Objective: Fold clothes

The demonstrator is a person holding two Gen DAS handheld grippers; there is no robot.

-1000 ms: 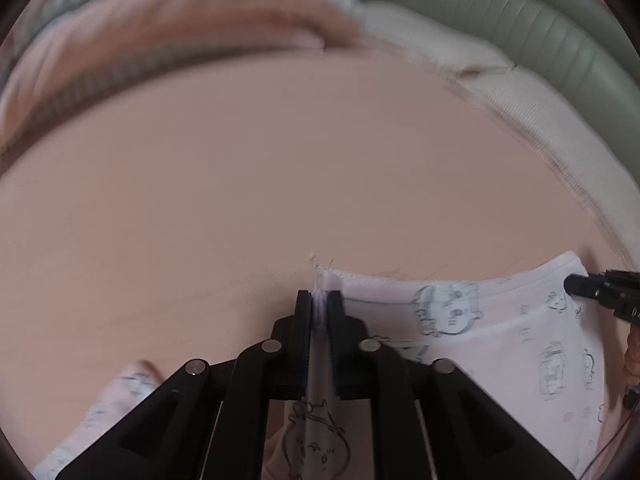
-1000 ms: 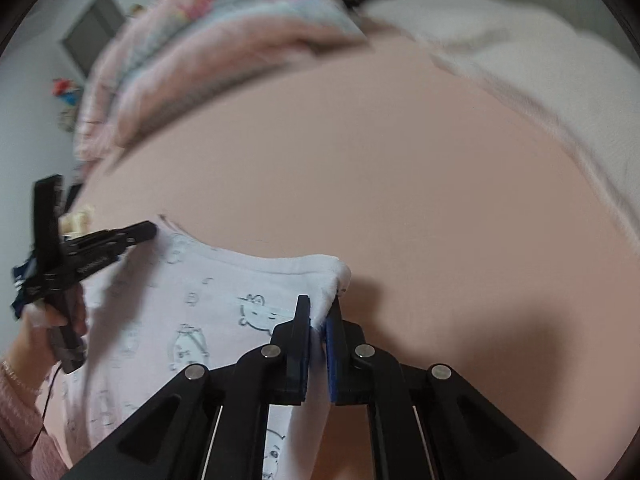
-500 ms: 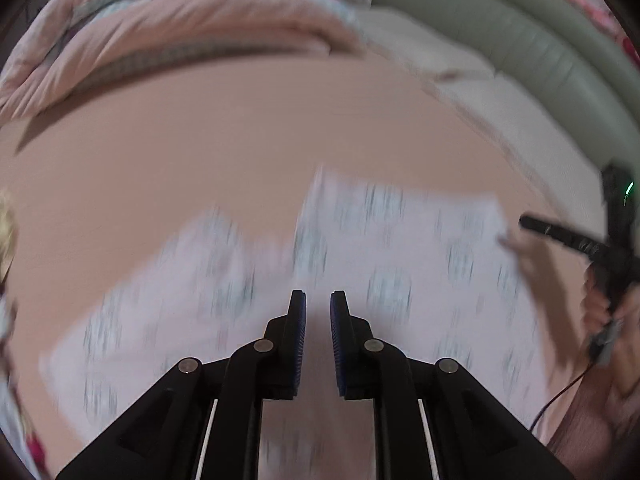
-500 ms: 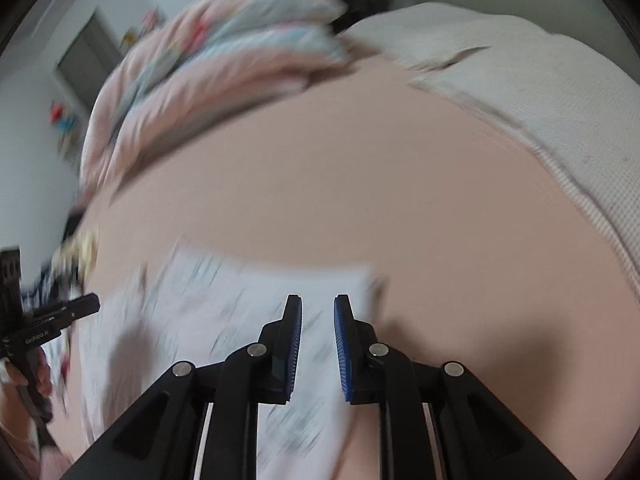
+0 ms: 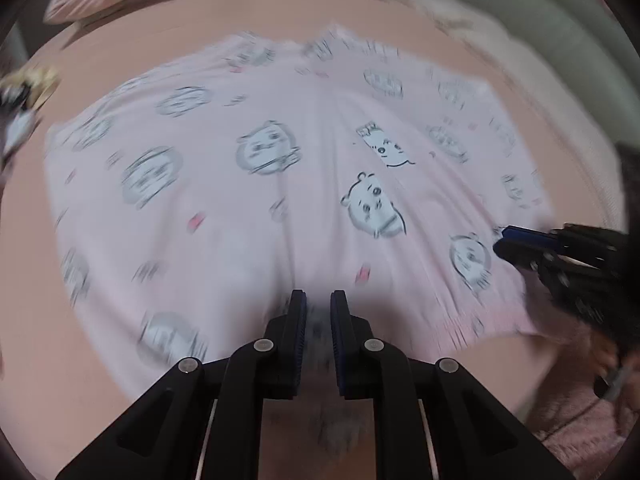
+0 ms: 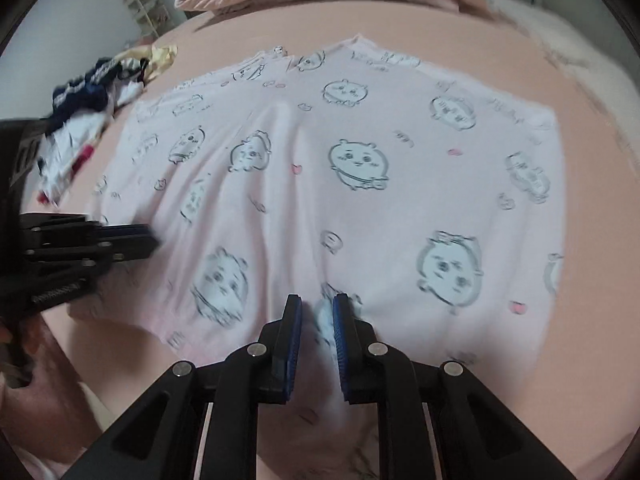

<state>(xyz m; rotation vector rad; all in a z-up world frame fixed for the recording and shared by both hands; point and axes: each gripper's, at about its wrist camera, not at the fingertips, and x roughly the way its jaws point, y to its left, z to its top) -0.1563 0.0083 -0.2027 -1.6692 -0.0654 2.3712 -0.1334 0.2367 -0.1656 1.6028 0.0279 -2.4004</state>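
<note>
The pink shirt [image 5: 260, 200] with the little cartoon faces lies spread out flat on the pink bed [image 5: 36, 320]. It fills the middle of both pictures, and a few soft wrinkles run down toward me. I see no fold in it.

My left gripper [image 5: 319, 296] is at the bottom middle of its picture, right at the near edge of the shirt. Its jaws have a small gap between them. My right gripper [image 6: 317, 300] is at the same near edge, also with a small gap. A bit of white cloth shows in that gap, but the gap looks wider than the cloth, so I think I am not squeezing it.

A heap of other clothes [image 6: 80, 120] waits at the left of the right picture.

I think this is the laying-out step, with the shirt made flat for folding. Next, both jaws need to close on an edge at the same time. Then they need to lift a little and carry that edge over evenly, so the shirt does not bunch up.

One second ago both jaws were pinched tight on the top edge of the shirt, and mostly bare bed showed. Half a second ago the jaws had opened and the shirt was a blur. Now it lies wide and much closer.
</note>
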